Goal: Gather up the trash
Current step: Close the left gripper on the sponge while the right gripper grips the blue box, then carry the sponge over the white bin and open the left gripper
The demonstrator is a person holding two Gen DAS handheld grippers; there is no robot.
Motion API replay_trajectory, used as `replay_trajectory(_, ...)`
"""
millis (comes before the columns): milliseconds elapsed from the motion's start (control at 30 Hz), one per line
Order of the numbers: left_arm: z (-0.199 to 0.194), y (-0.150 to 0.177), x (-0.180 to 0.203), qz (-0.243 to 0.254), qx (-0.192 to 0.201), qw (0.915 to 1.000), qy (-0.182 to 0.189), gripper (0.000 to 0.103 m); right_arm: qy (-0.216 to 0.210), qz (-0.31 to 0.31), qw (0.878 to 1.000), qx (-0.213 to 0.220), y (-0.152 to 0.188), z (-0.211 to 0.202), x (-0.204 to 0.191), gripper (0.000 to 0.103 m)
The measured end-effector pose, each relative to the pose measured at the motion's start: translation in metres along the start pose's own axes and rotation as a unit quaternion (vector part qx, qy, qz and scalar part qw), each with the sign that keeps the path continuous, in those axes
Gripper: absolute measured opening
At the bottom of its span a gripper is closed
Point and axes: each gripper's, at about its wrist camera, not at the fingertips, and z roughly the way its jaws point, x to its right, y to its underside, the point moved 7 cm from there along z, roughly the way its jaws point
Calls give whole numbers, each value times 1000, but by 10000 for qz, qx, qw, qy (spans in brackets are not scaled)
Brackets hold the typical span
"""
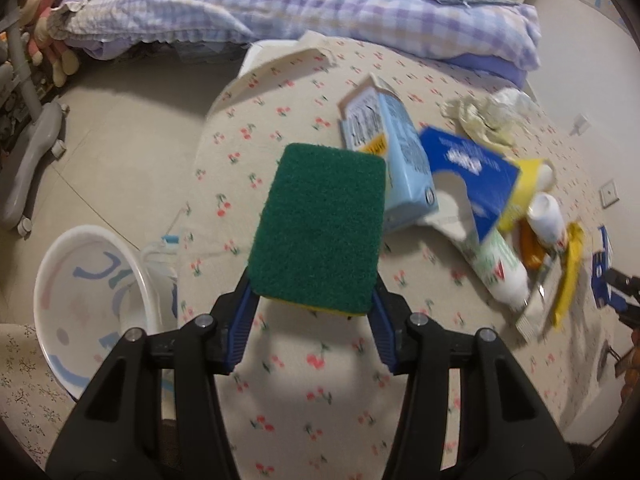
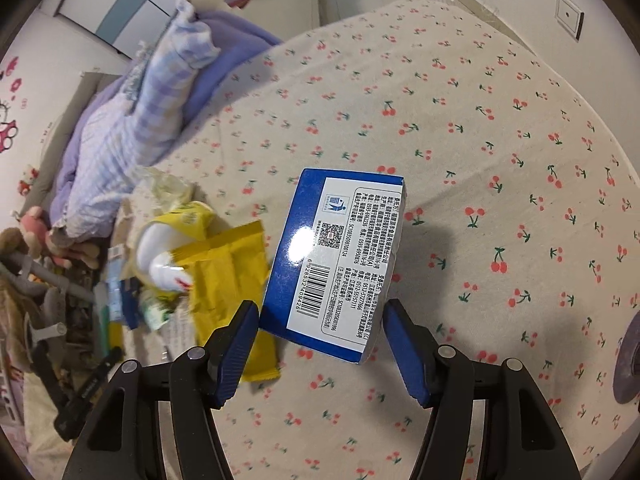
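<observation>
Left gripper [image 1: 312, 300] clamped on sponge [image 1: 320, 226], aloft over table [image 1: 320, 400]; soft, light, squashy. Right gripper [image 2: 320, 322] pinching box [image 2: 336, 260] by its sides, aloft too; light, stiff, glossy, possibly slippery.

Motion blur smears the trash pile [image 1: 520, 216], and the sponge [image 1: 320, 228] hides the carton's [image 1: 396, 160] lower corner.
</observation>
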Motion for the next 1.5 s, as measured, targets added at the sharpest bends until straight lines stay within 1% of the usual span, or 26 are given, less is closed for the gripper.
replay_trajectory(133,-2,13,0,-31,-219,9997,127,56,-143,-82,9999,28,3,-7,-8,66)
replay_trajectory(233,1,17,-2,-77,-305,9994,128,63,-203,-184,9996,18,7,-9,-15,66)
replay_trajectory(300,1,15,-4,-72,-257,9996,59,77,-226,-232,9995,14,10,-10,-19,66)
replay_trajectory(367,1,11,-4,-55,-165,9998,82,79,-240,-262,9994,16,12,-11,-22,66)
replay_trajectory(433,5,9,-4,-8,-204,9998,87,79,-222,-295,9993,28,12,-12,-24,66)
replay_trajectory(533,22,12,-8,13,-485,9987,-138,78,-161,-359,9992,55,13,-12,-27,66)
replay_trajectory(600,28,14,-10,-90,-602,9981,-117,61,-128,-379,9992,76,14,-13,-28,66)
replay_trajectory(633,29,15,-11,-138,-618,9979,-112,61,-130,-383,9991,88,14,-14,-29,66)
replay_trajectory(700,25,14,-11,-154,-576,9982,-76,60,-156,-401,9990,122,14,-17,-33,66)
replay_trajectory(800,13,14,-10,-164,-408,9990,7,59,-192,-510,9983,228,15,-25,-42,66)
replay_trajectory(900,1,17,-11,-159,-305,9994,83,59,-277,-666,9969,308,19,-32,-56,66)
replay_trajectory(1033,-16,23,-19,-159,-182,9996,122,59,-493,-919,9940,325,30,-38,-85,66)
replay_trajectory(1167,-29,28,-41,-257,-43,9996,91,59,-679,-1229,9896,309,45,-41,-116,66)
replay_trajectory(1300,-43,35,-72,-477,95,9988,22,59,-848,-1587,9834,220,65,-37,-154,66)
replay_trajectory(1500,-52,49,-123,-834,174,9962,-185,59,-1025,-2099,9723,-41,99,-14,-215,66)
